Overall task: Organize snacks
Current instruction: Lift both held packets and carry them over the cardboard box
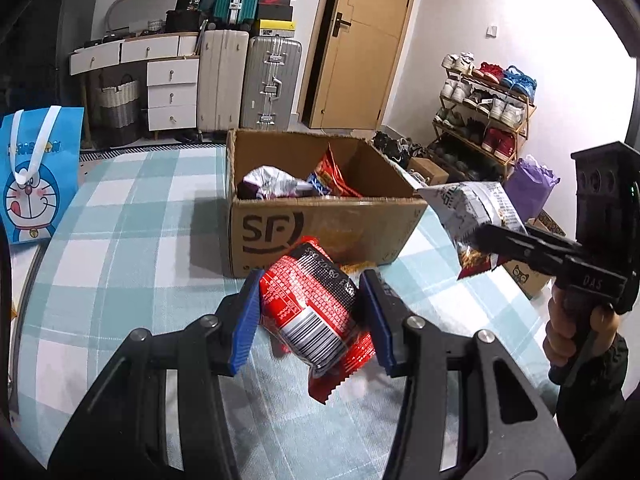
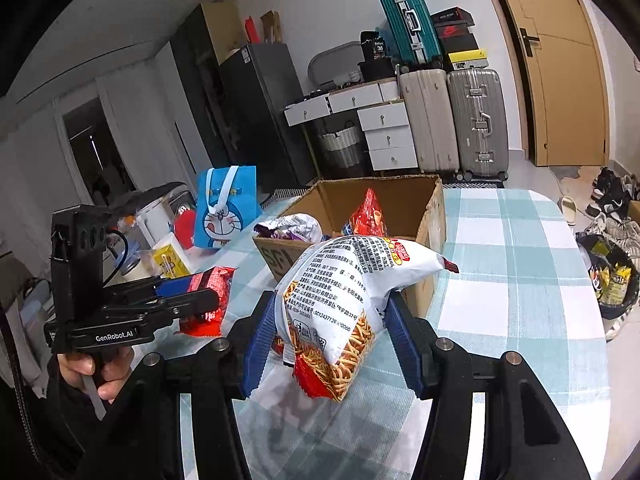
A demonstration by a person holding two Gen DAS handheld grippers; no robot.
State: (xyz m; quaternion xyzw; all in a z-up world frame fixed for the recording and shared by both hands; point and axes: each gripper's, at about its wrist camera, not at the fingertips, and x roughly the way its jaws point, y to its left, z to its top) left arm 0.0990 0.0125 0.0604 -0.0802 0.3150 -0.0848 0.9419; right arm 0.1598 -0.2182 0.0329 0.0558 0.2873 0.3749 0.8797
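Observation:
An open cardboard box (image 1: 320, 228) marked SF stands on the checked table; it also shows in the right wrist view (image 2: 434, 216). Inside lie a purple-white packet (image 1: 272, 182) and a red packet (image 1: 334, 174). My left gripper (image 1: 312, 312) is shut on a red snack packet (image 1: 316, 312), held above the table just in front of the box. My right gripper (image 2: 334, 336) is shut on a white noodle-snack bag (image 2: 344, 288), held above the table near the box's right front corner. That bag also shows in the left wrist view (image 1: 476, 216).
A blue Doraemon bag (image 1: 36, 176) stands at the table's left edge, with jars and packets beside it (image 2: 168, 256). Suitcases (image 1: 270, 80), white drawers and a door stand behind. A shoe rack (image 1: 488, 112) and floor bags lie to the right.

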